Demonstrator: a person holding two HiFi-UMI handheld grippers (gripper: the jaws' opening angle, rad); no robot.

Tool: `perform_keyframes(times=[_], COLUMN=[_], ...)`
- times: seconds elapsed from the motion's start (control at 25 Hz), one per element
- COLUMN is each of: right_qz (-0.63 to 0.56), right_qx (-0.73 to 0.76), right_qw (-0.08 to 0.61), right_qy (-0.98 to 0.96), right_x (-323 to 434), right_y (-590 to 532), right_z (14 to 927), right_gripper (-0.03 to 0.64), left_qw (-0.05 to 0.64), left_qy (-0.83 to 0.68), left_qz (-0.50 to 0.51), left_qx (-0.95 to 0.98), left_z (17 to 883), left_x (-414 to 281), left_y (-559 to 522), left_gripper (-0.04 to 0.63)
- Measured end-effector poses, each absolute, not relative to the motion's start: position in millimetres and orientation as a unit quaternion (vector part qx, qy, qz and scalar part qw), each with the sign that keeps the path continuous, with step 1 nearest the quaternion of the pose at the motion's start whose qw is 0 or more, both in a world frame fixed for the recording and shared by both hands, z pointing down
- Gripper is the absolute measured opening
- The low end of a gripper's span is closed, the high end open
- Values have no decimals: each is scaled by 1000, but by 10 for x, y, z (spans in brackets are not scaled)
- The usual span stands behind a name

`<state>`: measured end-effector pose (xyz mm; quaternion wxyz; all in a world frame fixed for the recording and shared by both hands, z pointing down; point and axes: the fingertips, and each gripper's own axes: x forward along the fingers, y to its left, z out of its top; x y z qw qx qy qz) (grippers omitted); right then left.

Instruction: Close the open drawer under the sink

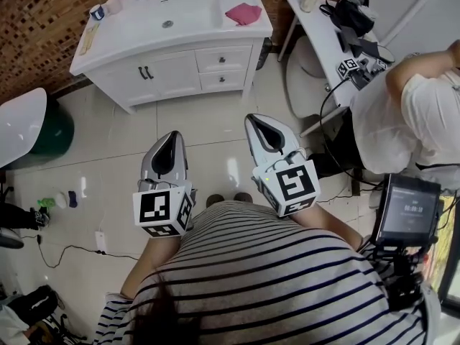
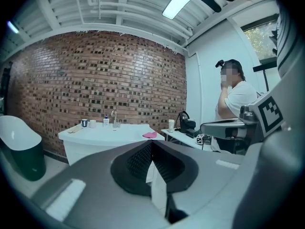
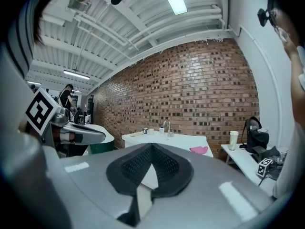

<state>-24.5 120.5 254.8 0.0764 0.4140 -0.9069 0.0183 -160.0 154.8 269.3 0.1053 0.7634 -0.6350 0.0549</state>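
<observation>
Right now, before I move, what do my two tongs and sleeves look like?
The left tongs and right tongs are smooth grey shells tapering to a point, with black ribbed pads inside. The left cube and right cube mounted on them are white with black square markers. No cables show on them. The person wears a white shirt with thin dark stripes.

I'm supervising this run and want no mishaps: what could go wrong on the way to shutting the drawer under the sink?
1. Two drawers stack on the right of the vanity, far ahead; a push may land on the wrong one.
2. The pink cloth lies near the counter edge above them; a hard shove might shake it off.
</observation>
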Motion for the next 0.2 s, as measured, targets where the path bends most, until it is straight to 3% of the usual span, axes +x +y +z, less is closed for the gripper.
perform_keyframes(times=[0.2], right_qz=[17], right_qx=[401], right_qw=[82], right_qy=[-912], right_x=[-323], right_y=[1203], right_z=[2571], right_gripper=[0], left_qw=[109], left_qy=[-639], left_qz=[55], left_qx=[759], left_z=[2722], left_x=[-1626], left_y=[1536], left_gripper=[14])
